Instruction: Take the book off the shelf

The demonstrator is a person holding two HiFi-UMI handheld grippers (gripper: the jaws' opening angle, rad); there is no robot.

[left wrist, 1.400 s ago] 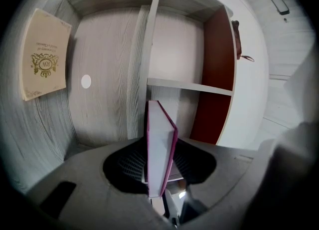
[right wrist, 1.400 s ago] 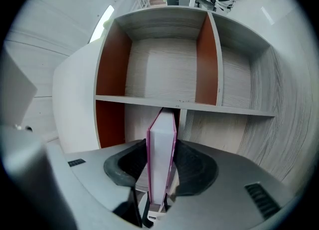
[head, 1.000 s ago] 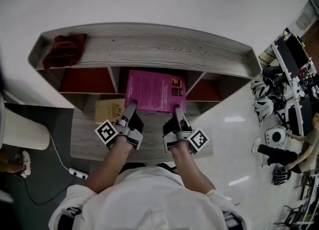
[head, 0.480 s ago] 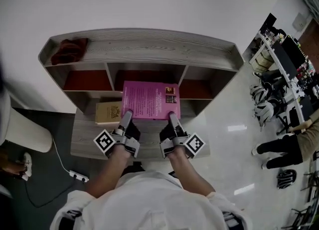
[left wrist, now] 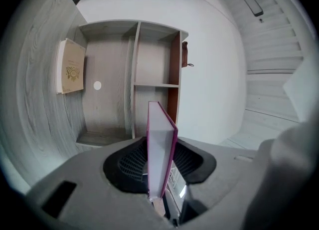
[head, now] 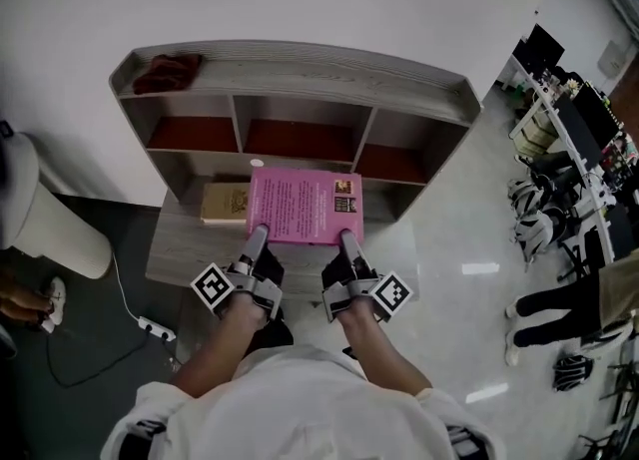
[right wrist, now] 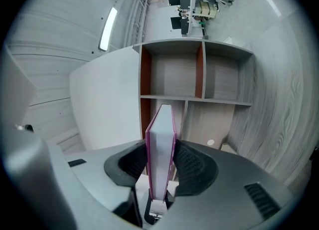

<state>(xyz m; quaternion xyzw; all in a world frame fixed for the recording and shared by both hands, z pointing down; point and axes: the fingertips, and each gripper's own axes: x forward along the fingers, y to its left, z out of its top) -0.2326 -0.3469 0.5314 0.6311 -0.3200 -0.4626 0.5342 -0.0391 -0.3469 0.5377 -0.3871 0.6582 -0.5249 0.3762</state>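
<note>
The left tongs point(head: 257, 234) and the right tongs point(head: 346, 238) each pinch the near edge of the flat pink hardcover book point(head: 305, 207), which sticks out ahead of them in front of the grey wooden shelf point(head: 300, 74). A tan book point(head: 225, 203) lies just left of the left tongs' tips.

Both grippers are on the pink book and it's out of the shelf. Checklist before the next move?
1. Jaws of left gripper clamped on pink book: ok.
2. Jaws of right gripper clamped on the same book: ok.
3. Book clear of the shelf compartments: ok.
4. Book held roughly level between the grippers: ok.
5. Apart from tan book, which lies flat to the left: ok in the left gripper view.
6. Set-down spot: cannot tell.
</note>
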